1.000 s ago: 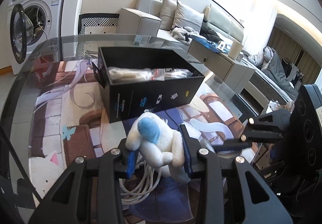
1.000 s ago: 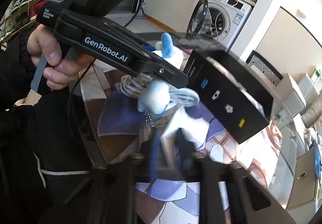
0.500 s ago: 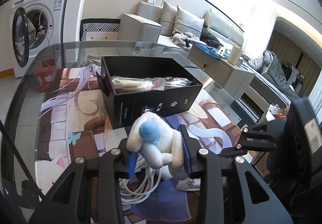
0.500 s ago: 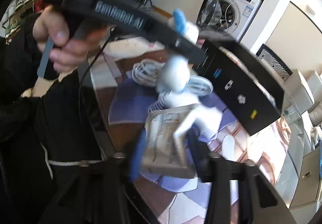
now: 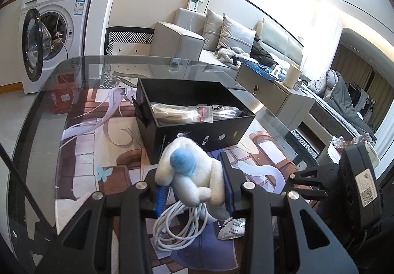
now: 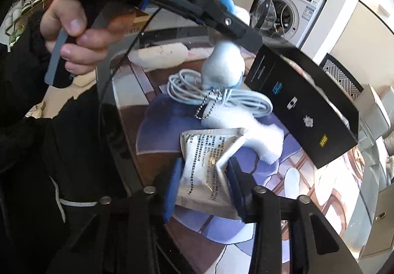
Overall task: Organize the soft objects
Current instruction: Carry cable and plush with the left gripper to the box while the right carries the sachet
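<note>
— Packet of silver foil with black print [image 6: 209,170]: has it changed?

— Yes. My right gripper [image 6: 204,185] opened for a moment and has just closed on it again, so the grip is now firmer. My left gripper [image 5: 194,192] is squeezed on the white plush toy with blue pompom [image 5: 189,170], raised above the coiled white cable [image 5: 177,227].

— And the task?

— Both can go to the black cardboard box [image 5: 197,123] nearby, I think.

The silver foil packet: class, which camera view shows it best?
The right wrist view: the silver foil packet fills the centre, clamped between the right tongs, print visible. The left wrist view shows only a corner under the plush toy.
</note>
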